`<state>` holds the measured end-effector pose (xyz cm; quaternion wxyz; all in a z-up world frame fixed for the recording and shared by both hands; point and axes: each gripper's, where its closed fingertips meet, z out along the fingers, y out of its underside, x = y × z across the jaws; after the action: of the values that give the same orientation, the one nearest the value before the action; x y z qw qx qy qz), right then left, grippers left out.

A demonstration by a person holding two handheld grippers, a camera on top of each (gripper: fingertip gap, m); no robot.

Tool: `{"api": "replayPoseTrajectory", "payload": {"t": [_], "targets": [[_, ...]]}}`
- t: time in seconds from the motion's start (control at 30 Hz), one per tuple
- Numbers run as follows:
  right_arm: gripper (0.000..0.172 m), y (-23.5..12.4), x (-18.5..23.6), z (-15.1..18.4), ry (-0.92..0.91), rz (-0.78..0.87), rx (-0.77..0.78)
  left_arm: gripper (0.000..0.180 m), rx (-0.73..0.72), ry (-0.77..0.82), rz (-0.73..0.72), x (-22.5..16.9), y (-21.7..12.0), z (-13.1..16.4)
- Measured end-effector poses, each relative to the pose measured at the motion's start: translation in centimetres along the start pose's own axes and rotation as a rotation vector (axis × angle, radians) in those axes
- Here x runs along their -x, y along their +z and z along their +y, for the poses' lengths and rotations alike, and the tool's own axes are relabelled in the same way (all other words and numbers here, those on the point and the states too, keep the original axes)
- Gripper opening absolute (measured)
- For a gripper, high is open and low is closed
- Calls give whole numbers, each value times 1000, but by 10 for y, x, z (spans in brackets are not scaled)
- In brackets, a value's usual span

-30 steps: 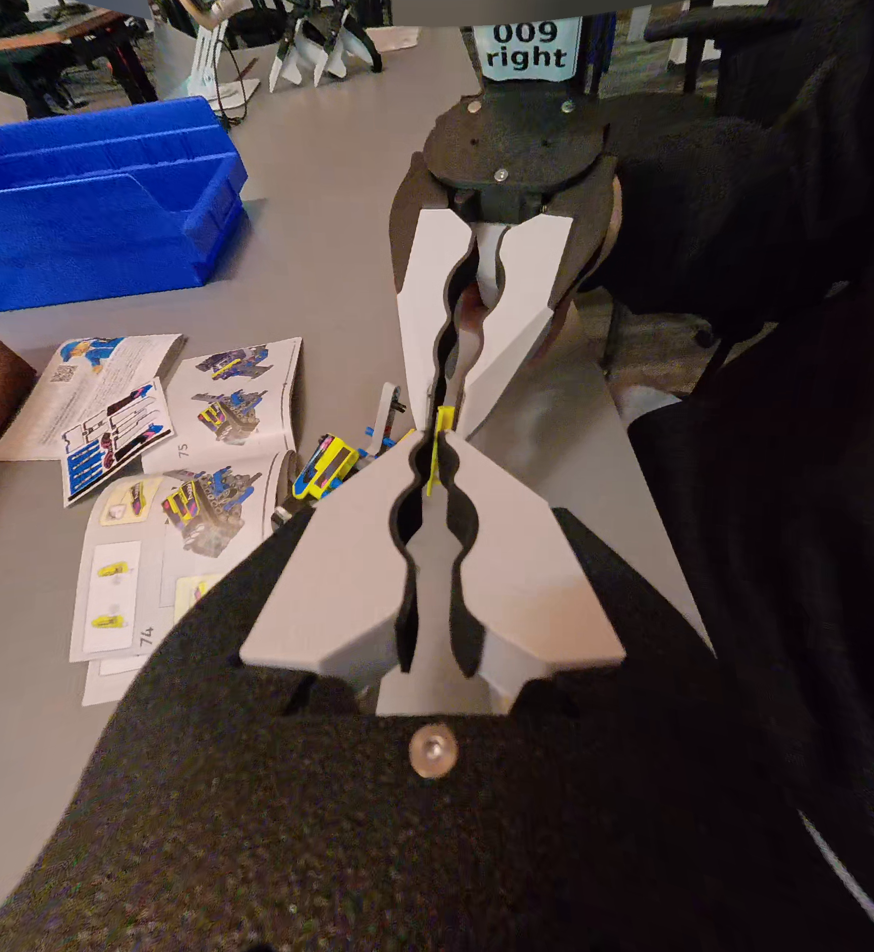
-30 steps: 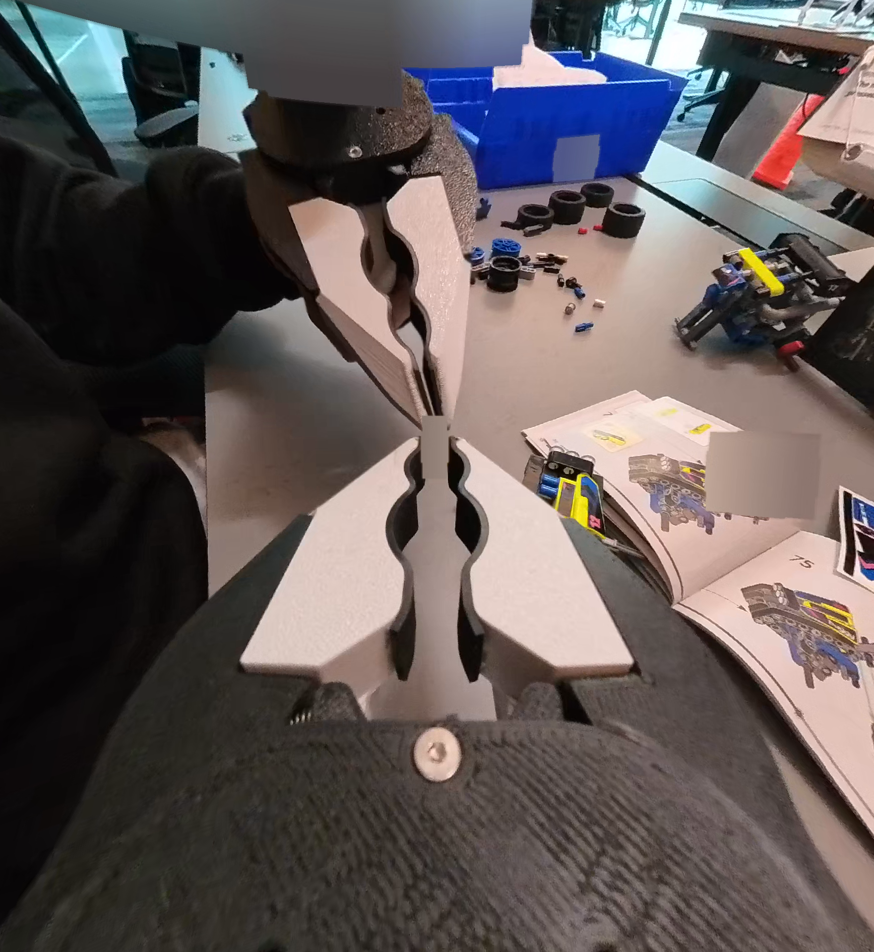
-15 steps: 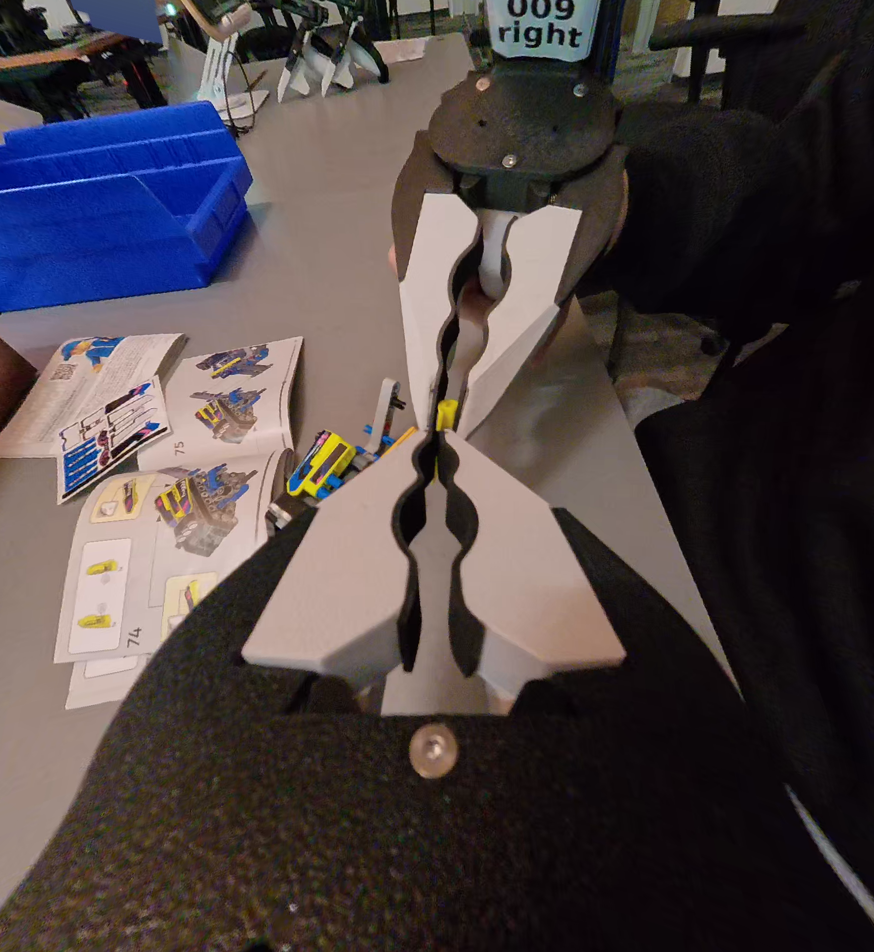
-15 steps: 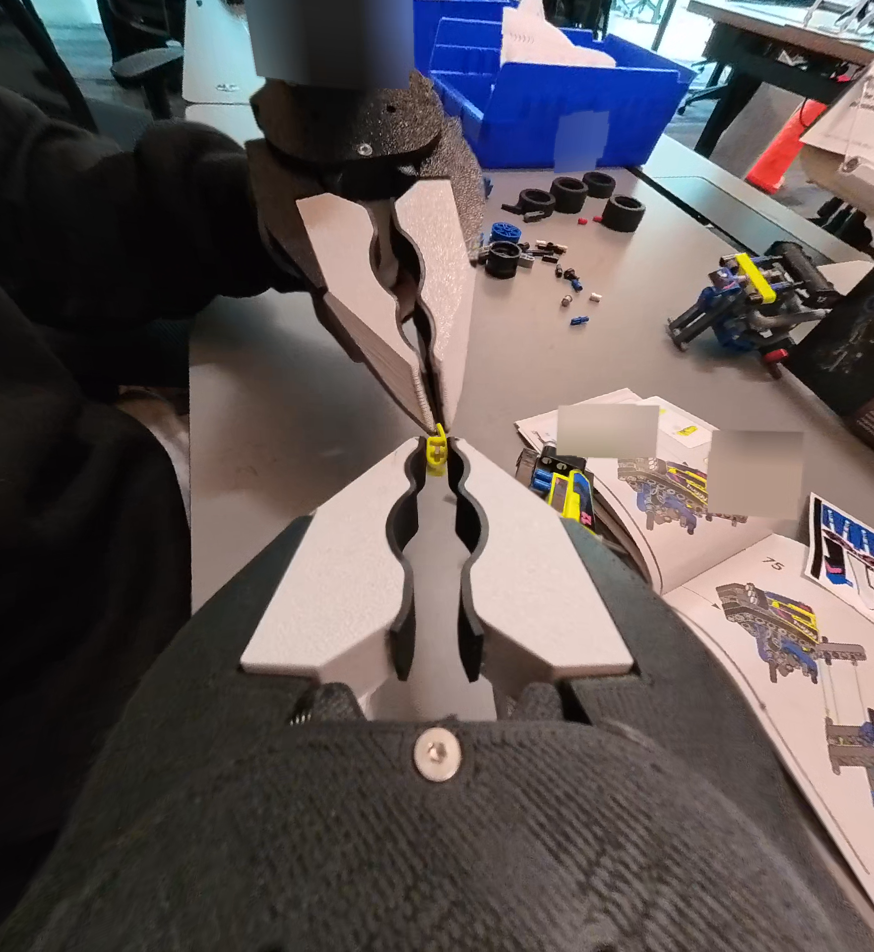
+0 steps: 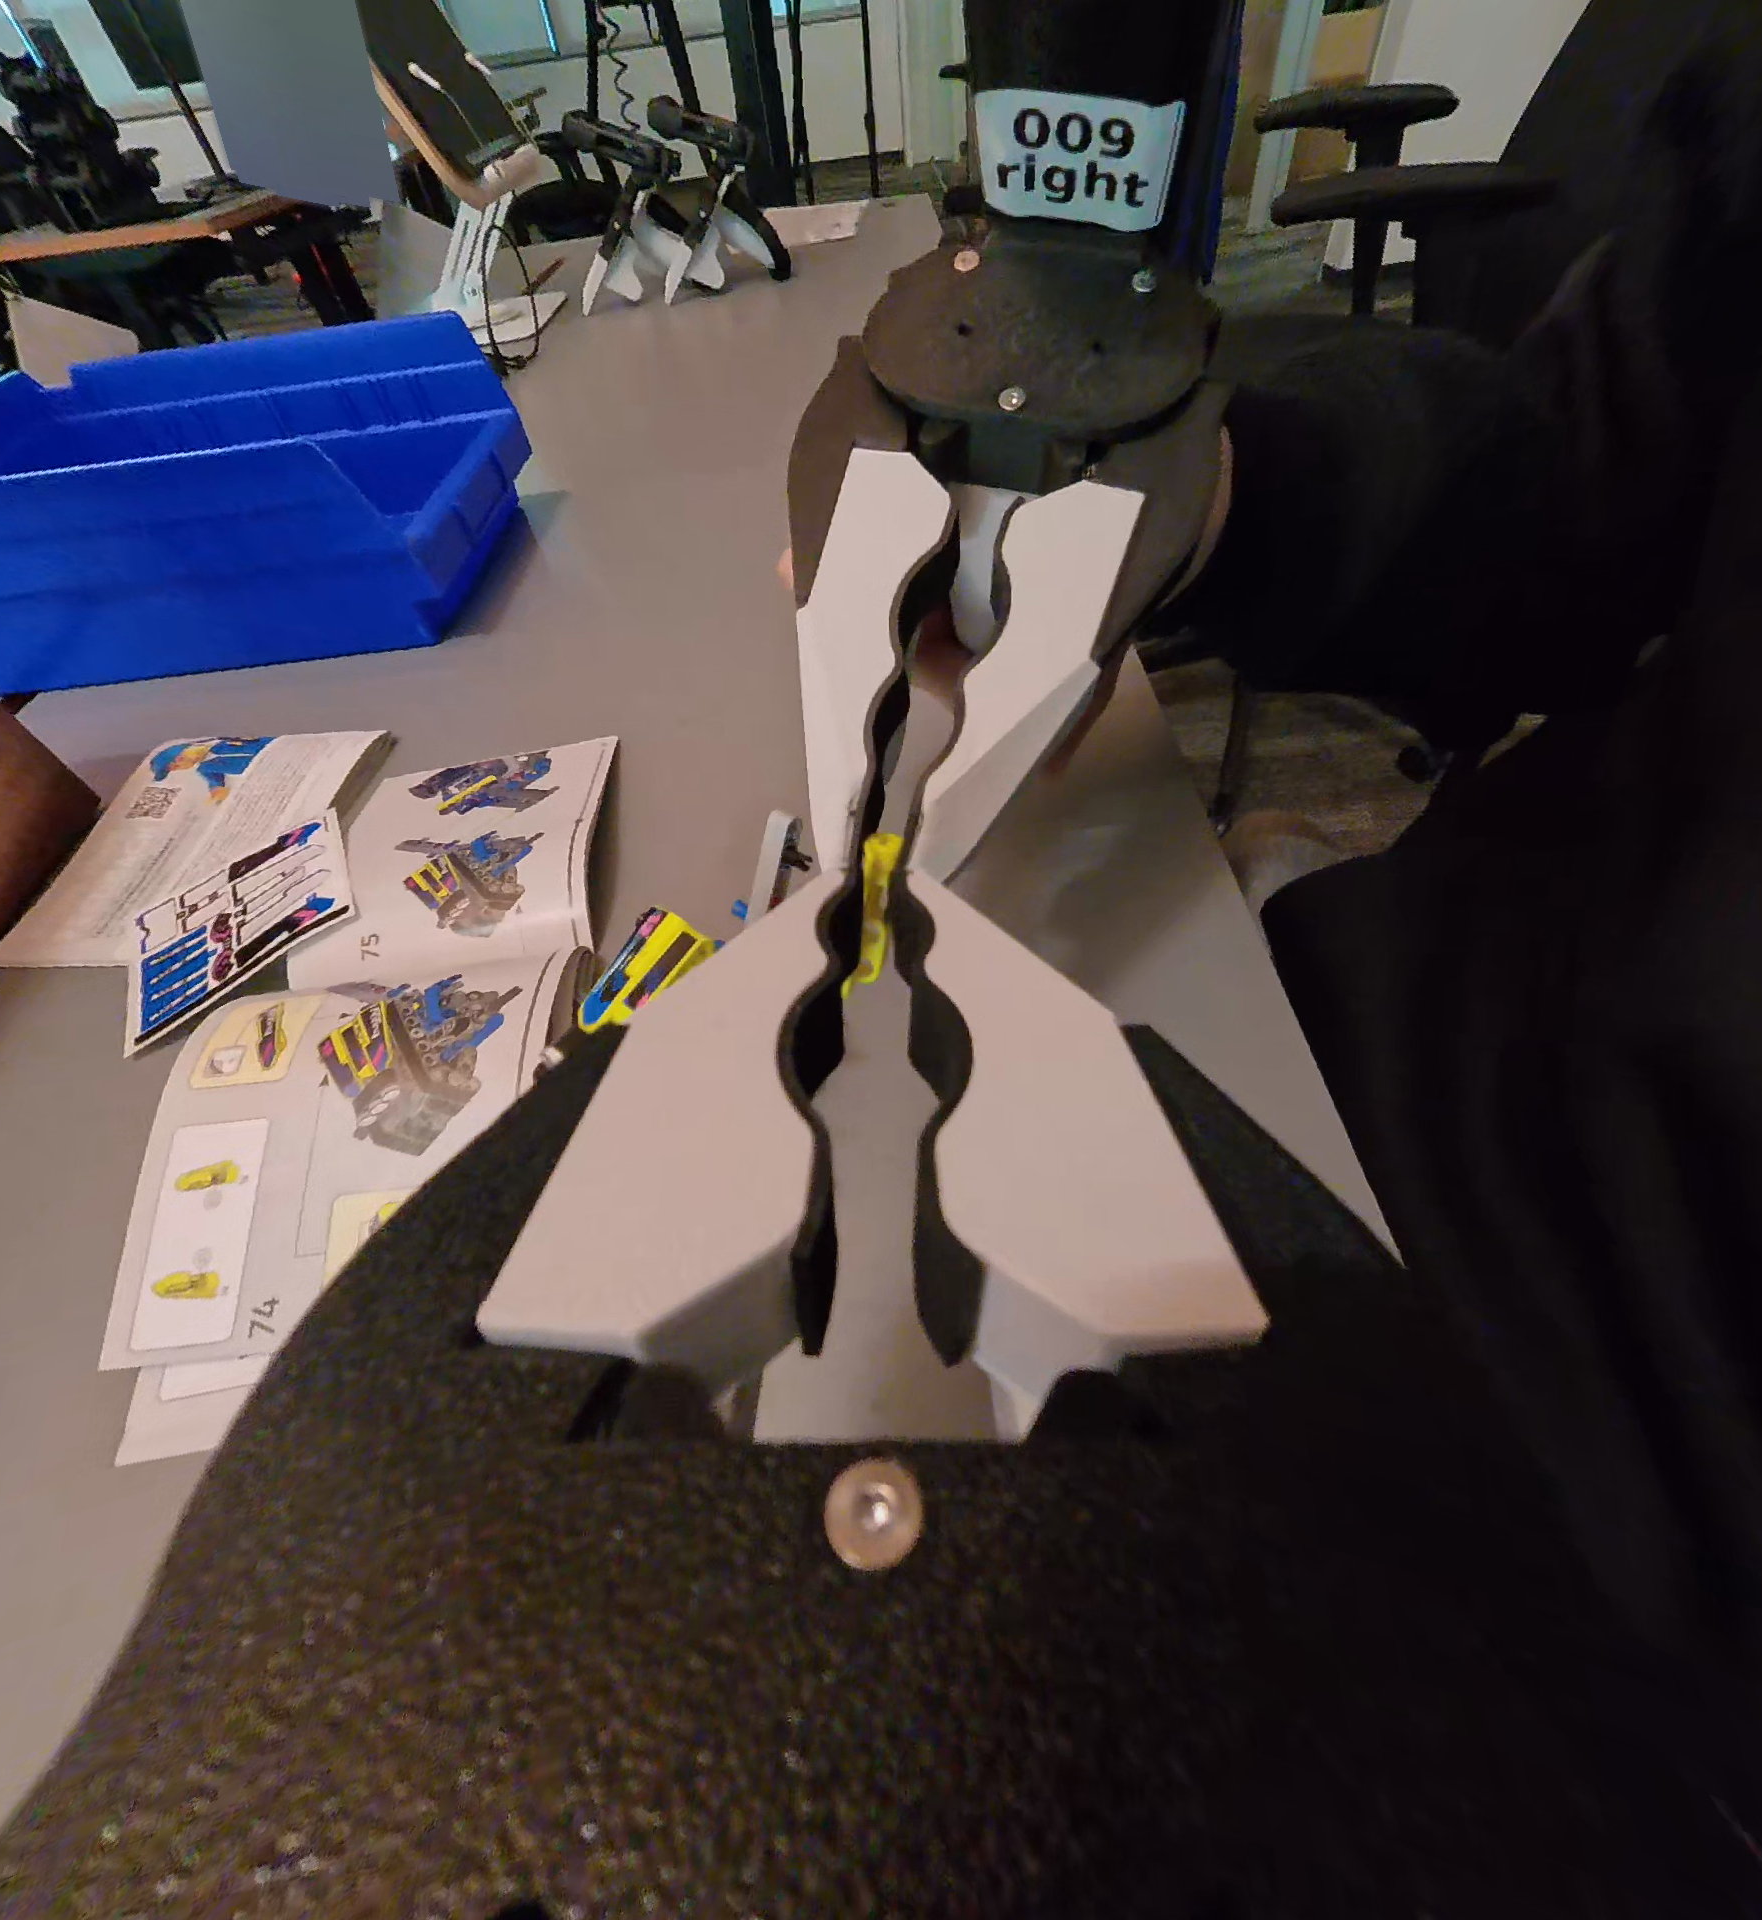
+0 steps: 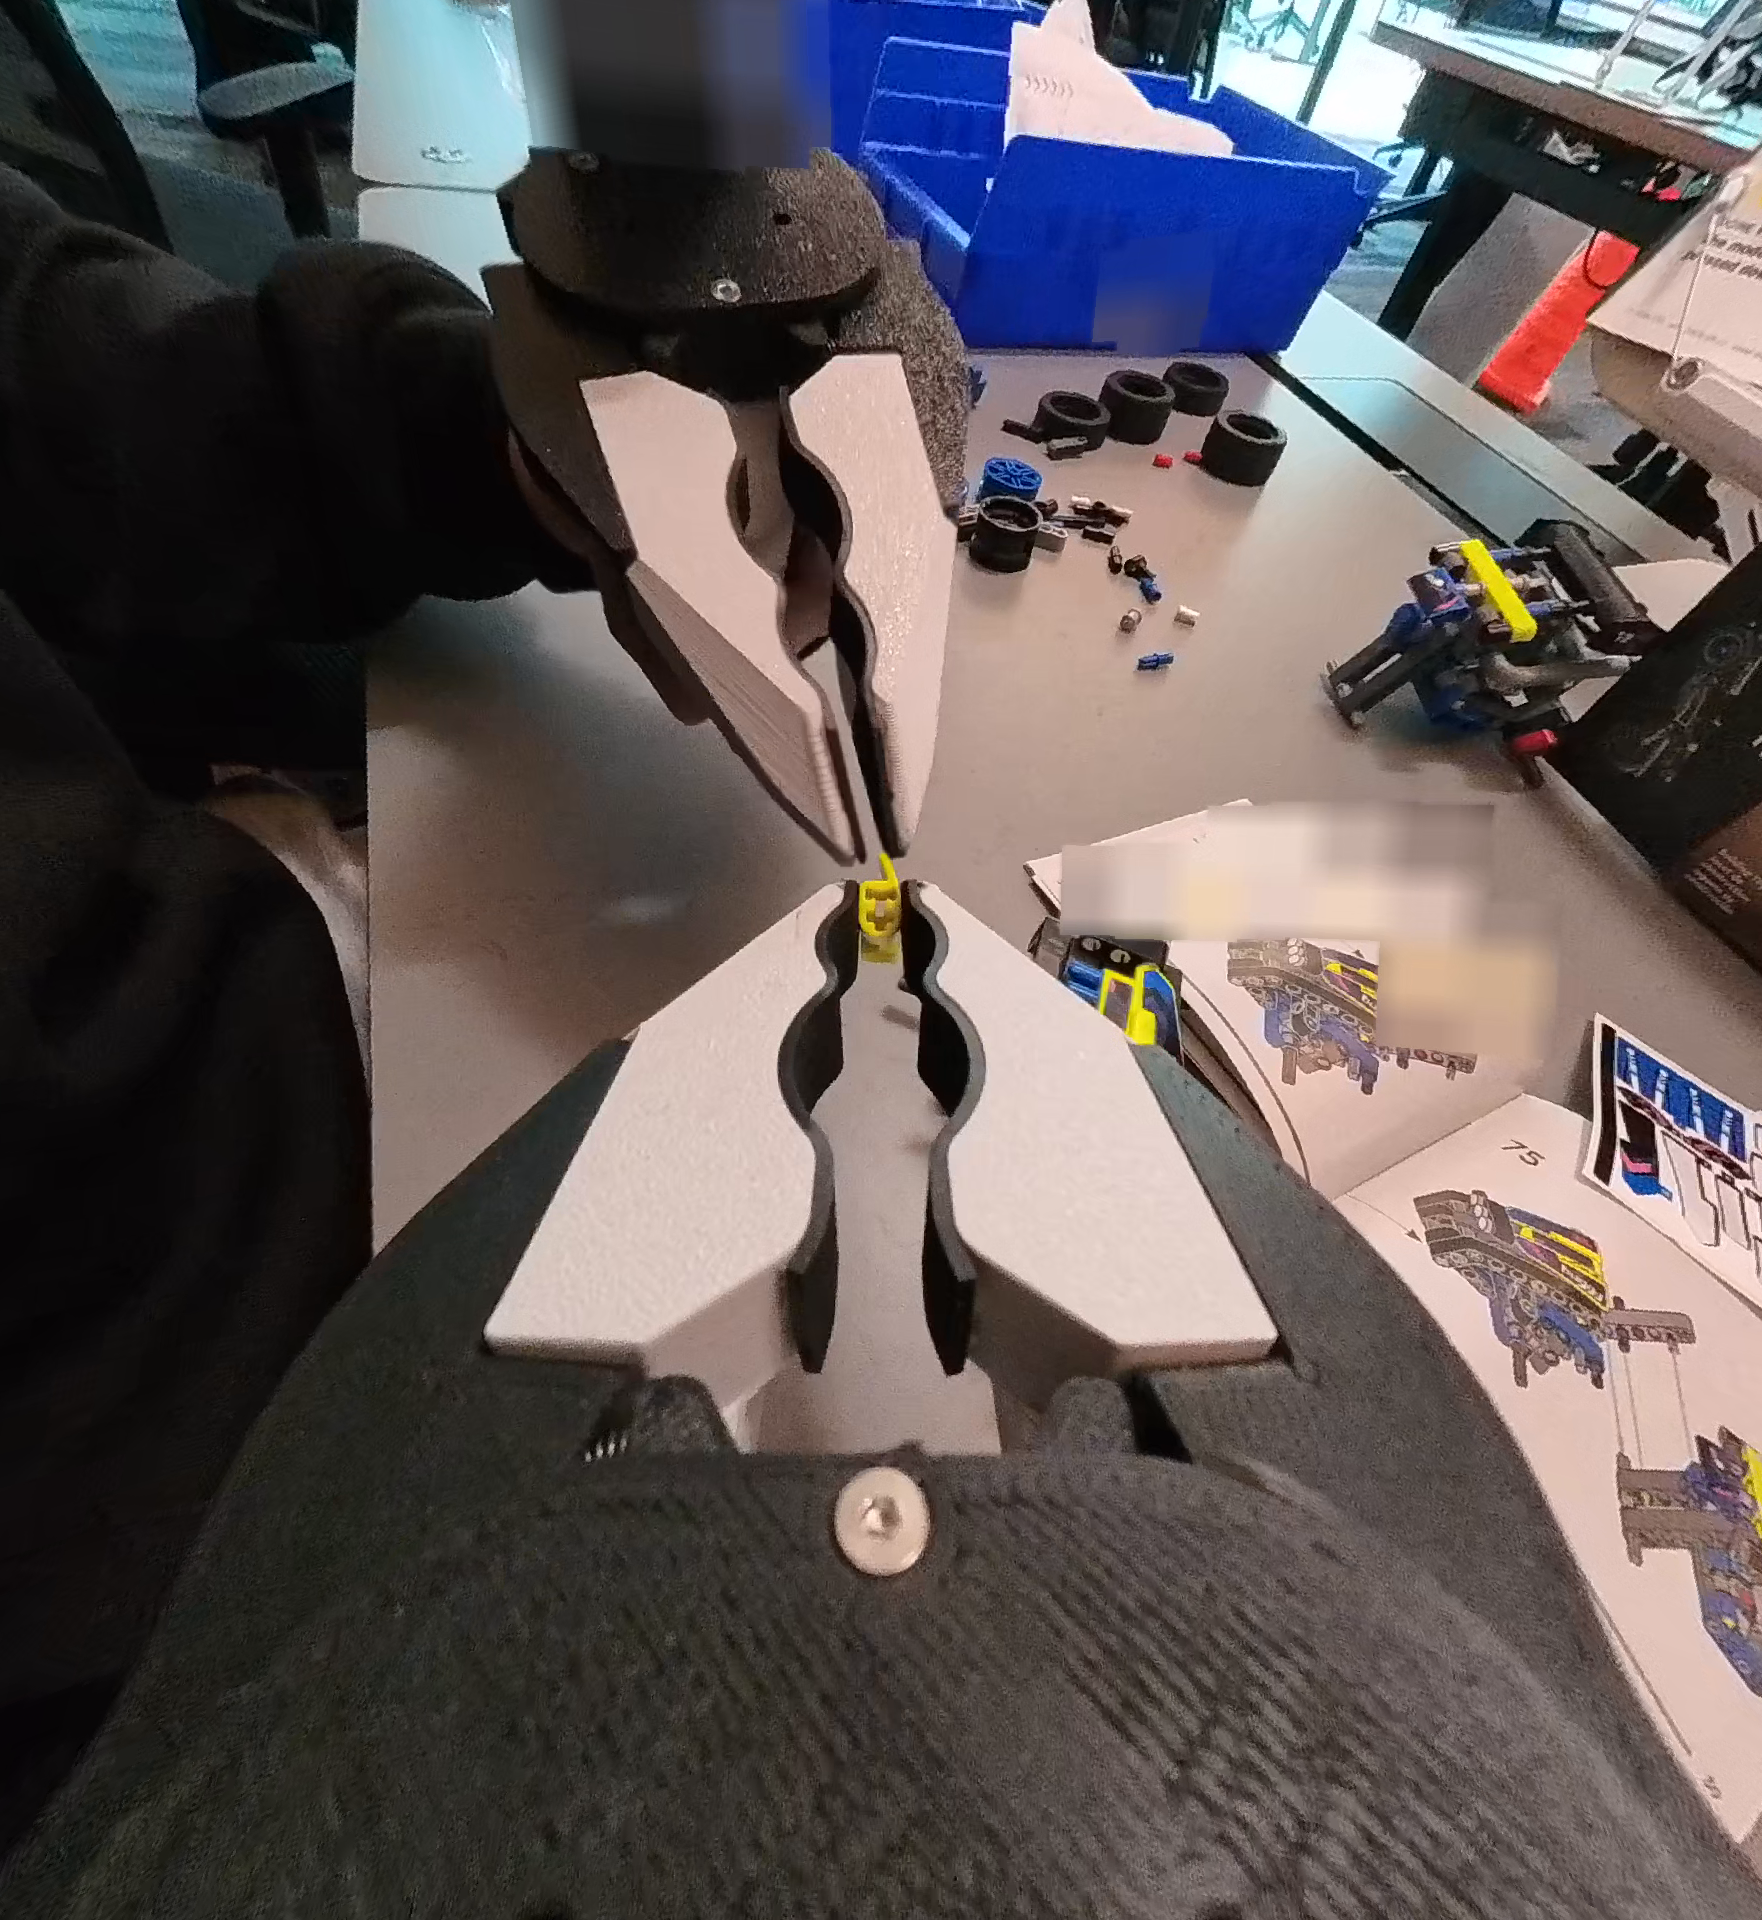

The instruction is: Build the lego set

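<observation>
We pinch small yellow plastic brick piece [image 6: 879, 914] in right gripper [image 6: 879, 904]; left gripper [image 5: 872, 896] pressed together, tips meeting over grey table [image 6: 565, 935].

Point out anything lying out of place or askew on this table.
Loose small parts and black tyres lie scattered on the table. A yellow-blue toy piece lies on the open instruction booklet's edge.

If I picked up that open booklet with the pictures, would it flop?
Probably floppy: the booklet's thin pages already curl up at the fold. It is likely light too, and should slide easily on the smooth table.
</observation>
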<state>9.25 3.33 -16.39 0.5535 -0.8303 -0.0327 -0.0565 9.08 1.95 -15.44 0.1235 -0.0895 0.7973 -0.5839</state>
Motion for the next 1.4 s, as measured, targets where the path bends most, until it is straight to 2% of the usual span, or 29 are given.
{"api": "replayPoseTrajectory", "payload": {"t": [0.27, 0.4, 0.5, 0.57, 0.73, 0.8, 0.93, 1.17, 1.4], "targets": [[5, 2, 2, 1, -53, 20, 45, 0, 4, 20, 3, -1, 3, 2], [5, 1, -1, -1, -41, 39, 17, 0, 13, 73, -57, 5, 2, 2], [23, -2, -12, -2, -24, 109, 4, 0, 35, 148, -142, 12, -1, 0], [25, -4, -16, -6, -33, 142, -7, 0, 43, 194, -201, 15, -2, -3], [5, -4, -14, -9, -118, 173, -8, 0, 121, 398, -322, 16, -2, -8], [5, -5, -14, -9, -170, 188, 1, 0, 135, 431, -337, 16, -1, -9], [4, -6, -12, -10, -281, 204, -10, 0, 115, 428, -319, 13, -2, -9], [5, -8, -7, -17, -308, 176, -68, 2, 106, 382, -280, 12, -5, -6], [5, -6, -3, -14, -310, 144, -65, 0, 132, 419, -268, 11, -2, -1]]}}
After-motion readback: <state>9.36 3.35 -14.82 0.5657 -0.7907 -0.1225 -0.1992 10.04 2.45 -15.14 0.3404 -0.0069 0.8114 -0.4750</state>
